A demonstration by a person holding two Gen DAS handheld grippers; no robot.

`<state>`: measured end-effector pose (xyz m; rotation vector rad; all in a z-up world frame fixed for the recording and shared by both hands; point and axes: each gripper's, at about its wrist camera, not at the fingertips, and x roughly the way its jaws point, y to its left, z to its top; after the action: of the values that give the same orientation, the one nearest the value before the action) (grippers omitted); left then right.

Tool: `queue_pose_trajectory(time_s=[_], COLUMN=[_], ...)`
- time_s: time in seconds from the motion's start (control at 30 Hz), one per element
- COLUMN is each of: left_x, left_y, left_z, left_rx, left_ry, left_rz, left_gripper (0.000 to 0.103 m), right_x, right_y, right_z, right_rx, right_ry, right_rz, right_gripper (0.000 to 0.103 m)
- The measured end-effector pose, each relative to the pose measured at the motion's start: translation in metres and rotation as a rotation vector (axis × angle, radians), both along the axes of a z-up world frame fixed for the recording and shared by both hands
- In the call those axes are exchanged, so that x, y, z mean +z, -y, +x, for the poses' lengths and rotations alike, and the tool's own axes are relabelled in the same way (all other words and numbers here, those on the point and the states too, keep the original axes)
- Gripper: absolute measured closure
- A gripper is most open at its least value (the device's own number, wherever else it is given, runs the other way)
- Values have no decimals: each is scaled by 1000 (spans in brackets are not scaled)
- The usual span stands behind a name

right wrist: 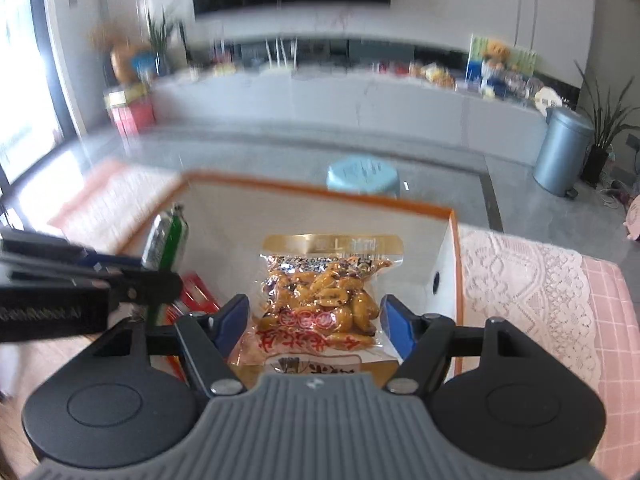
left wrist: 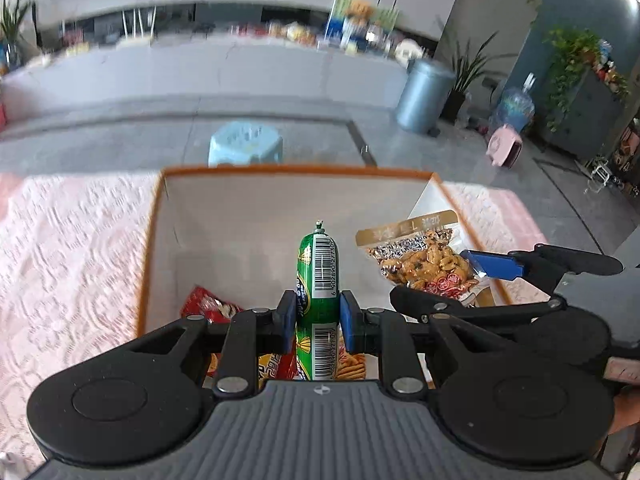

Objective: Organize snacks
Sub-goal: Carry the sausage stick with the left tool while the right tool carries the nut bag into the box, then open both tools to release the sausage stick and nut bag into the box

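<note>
My left gripper (left wrist: 318, 318) is shut on a green sausage stick (left wrist: 318, 268) with a barcode, held upright over the orange-rimmed white box (left wrist: 156, 240). My right gripper (right wrist: 314, 330) is shut on a clear packet of yellow-brown snacks (right wrist: 320, 296), held over the same box (right wrist: 456, 264). The packet also shows in the left wrist view (left wrist: 420, 258), at the box's right side. The sausage shows in the right wrist view (right wrist: 166, 240), left of the packet. Red snack packets (left wrist: 210, 306) lie in the box bottom.
The box stands on a pink lace tablecloth (left wrist: 68, 264). Beyond the table are a light blue stool (left wrist: 246, 144), a grey bin (left wrist: 424, 96), potted plants and a long white counter (left wrist: 240, 68) with assorted goods.
</note>
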<state>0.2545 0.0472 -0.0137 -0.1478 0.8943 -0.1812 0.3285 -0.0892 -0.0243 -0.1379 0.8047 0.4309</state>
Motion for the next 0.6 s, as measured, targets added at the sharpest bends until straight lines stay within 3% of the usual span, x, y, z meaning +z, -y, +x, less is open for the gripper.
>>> queue_pose_trajectory(time_s=[0.23, 0.6], left_x=[-39, -57], left_y=[-2, 4], left_z=[34, 42], left_rx=[12, 20], left_ry=[-127, -207], left_rz=[40, 94], left_gripper=[79, 78], right_x=[-46, -63], right_y=[-5, -23], right_z=[34, 33], right_rx=[-18, 34], right_ry=[-104, -94], right_rz=[-141, -293], right_gripper=[33, 31])
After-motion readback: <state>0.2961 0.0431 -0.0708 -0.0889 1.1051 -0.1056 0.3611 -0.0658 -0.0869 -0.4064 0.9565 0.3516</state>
